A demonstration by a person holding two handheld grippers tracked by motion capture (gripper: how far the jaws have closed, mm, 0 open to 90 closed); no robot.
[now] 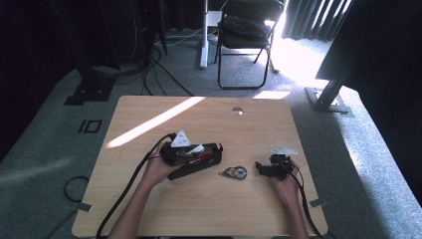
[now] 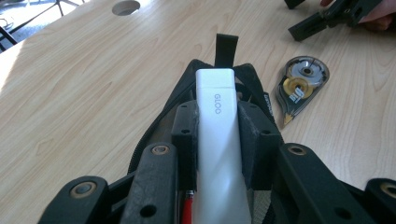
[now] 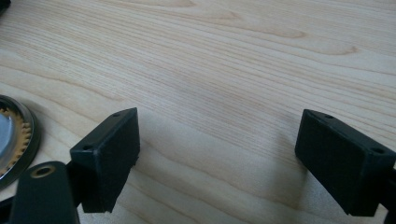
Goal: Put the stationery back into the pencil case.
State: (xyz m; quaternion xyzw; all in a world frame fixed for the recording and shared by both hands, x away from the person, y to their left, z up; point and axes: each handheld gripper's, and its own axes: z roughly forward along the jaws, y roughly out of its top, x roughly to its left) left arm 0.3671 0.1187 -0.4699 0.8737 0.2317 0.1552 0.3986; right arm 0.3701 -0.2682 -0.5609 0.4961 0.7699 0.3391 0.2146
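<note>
A white glue stick (image 2: 217, 130) marked GLOO lies lengthwise between the pads of my left gripper (image 2: 219, 135), which is shut on it. It hangs over an open black pencil case (image 2: 163, 112) with a red pen (image 2: 187, 207) inside. In the high view the left gripper (image 1: 196, 148) sits on top of the case (image 1: 199, 165) left of centre. A correction tape roller (image 1: 235, 173) lies on the table between the two hands. My right gripper (image 3: 224, 158) rests low over bare wood, open and holding nothing, just right of the roller (image 3: 11, 140).
The wooden table (image 1: 199, 209) has a round cable hole (image 1: 237, 110) near its far edge. A black folding chair (image 1: 246, 35) stands on the carpet beyond. Cables trail from both grippers toward the near edge. A sunlit stripe crosses the far left of the tabletop.
</note>
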